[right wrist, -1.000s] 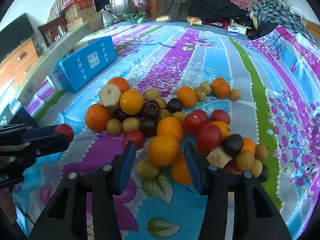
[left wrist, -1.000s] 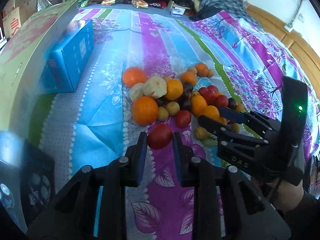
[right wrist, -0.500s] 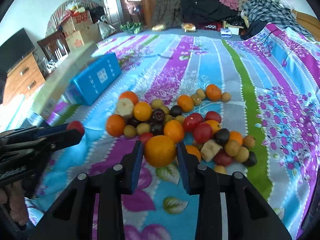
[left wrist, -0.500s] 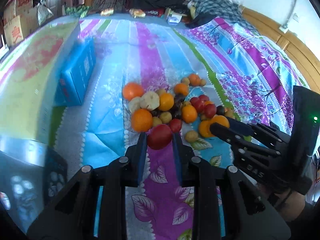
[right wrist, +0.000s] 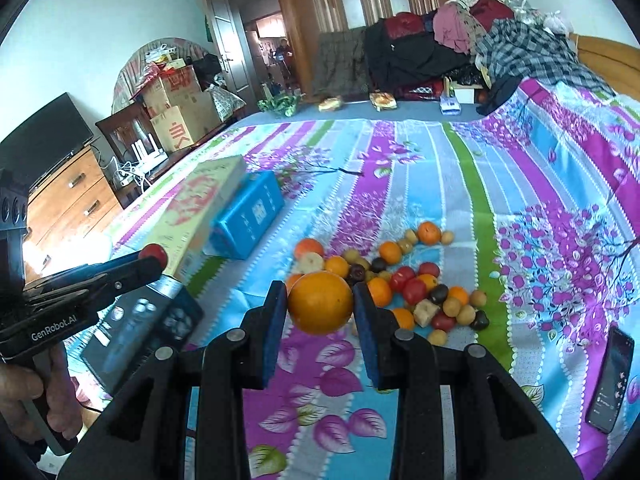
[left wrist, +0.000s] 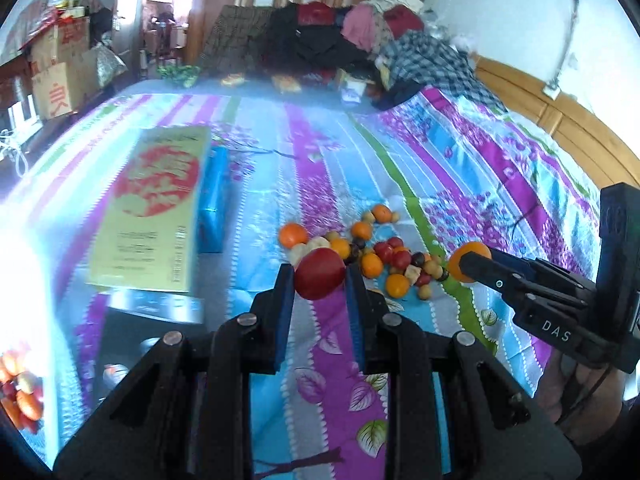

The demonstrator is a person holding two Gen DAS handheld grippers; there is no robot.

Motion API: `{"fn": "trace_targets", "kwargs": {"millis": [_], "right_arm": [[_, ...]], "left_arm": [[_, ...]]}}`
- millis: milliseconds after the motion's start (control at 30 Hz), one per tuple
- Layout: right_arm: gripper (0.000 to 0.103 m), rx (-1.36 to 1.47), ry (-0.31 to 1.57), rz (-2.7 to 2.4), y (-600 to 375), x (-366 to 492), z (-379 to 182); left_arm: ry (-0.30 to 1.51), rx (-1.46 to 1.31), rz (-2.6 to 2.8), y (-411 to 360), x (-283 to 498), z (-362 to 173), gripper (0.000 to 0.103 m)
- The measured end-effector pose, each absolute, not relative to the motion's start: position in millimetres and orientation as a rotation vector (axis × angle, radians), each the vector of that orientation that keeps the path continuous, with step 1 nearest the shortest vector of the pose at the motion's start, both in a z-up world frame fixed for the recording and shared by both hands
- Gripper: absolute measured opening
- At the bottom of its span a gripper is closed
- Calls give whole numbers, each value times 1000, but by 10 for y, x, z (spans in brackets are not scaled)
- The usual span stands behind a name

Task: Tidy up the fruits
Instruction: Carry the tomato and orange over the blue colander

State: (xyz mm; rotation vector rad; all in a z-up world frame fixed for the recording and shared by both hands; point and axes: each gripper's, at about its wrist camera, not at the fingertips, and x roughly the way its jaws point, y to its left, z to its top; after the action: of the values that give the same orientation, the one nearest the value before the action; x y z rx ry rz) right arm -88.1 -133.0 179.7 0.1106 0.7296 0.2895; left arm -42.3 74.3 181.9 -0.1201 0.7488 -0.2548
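Observation:
My left gripper (left wrist: 320,280) is shut on a red tomato (left wrist: 319,273) and holds it well above the bed. My right gripper (right wrist: 320,304) is shut on an orange (right wrist: 320,302), also lifted. The fruit pile (left wrist: 384,256) of oranges, tomatoes, dark plums and small yellow fruits lies on the striped floral bedsheet (left wrist: 328,168); it also shows in the right wrist view (right wrist: 404,276). The right gripper with its orange (left wrist: 466,266) shows at the right of the left wrist view. The left gripper with its tomato (right wrist: 154,254) shows at the left of the right wrist view.
A yellow and red flat box (left wrist: 154,208) and a blue box (left wrist: 212,200) lie left of the pile. A dark box (right wrist: 148,328) sits near the left bed edge. A phone (right wrist: 610,380) lies at the right. Clothes (right wrist: 440,44) are heaped at the far end.
Both grippers rose and pulled back from the pile, each carrying its fruit. The pile now looks smaller and farther away in both views.

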Motion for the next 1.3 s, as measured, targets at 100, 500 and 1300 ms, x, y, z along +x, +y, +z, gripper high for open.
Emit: {"fn": "trace_targets", "kwargs": {"millis": [100, 500, 1300], "right_arm": [[38, 95, 725, 301, -1152, -900, 1943], [38, -1, 731, 434, 159, -922, 2380], [38, -179, 806, 699, 2259, -994, 2413]], "left_arm": [[719, -134, -201, 956, -535, 1960, 26], [630, -225, 87, 2149, -1053, 2306, 26], [626, -406, 356, 3545, -1641, 2137, 26]]}}
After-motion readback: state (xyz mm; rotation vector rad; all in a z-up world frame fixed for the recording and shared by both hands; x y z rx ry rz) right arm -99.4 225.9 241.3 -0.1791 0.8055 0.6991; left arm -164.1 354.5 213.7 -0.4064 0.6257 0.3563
